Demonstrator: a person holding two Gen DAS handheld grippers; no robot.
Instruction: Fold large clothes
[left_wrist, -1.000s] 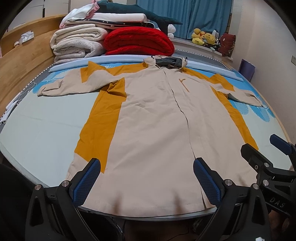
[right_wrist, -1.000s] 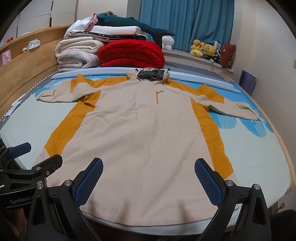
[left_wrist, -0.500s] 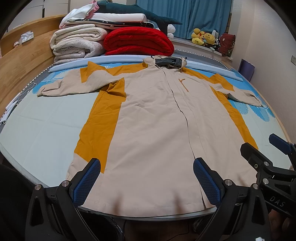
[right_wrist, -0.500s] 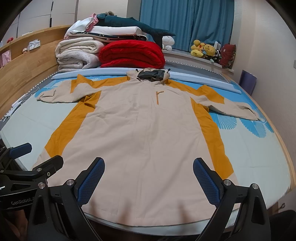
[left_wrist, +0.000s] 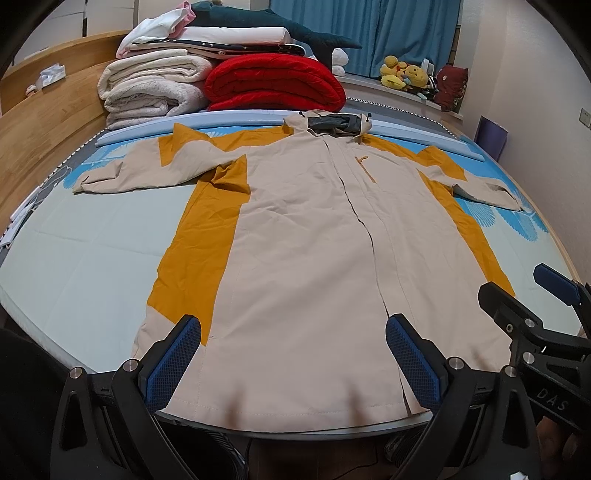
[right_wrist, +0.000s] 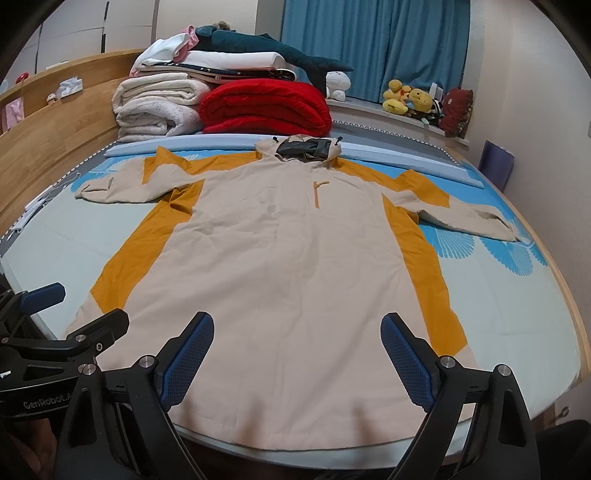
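coat flat, both claws above its hem

left gripper (left_wrist: 293, 358) wide; right gripper (right_wrist: 297, 356) wide but closing, empty. beige-orange coat (right_wrist: 280, 258) lies spread on the bed (right_wrist: 517, 314). only the right view shows bare sheet beyond the right hem. blankets (left_wrist: 236, 81) lie farthest.

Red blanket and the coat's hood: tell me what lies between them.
In both wrist views a pale blue padded strip runs across the bed between the red blanket and the hood of the coat; nothing else.
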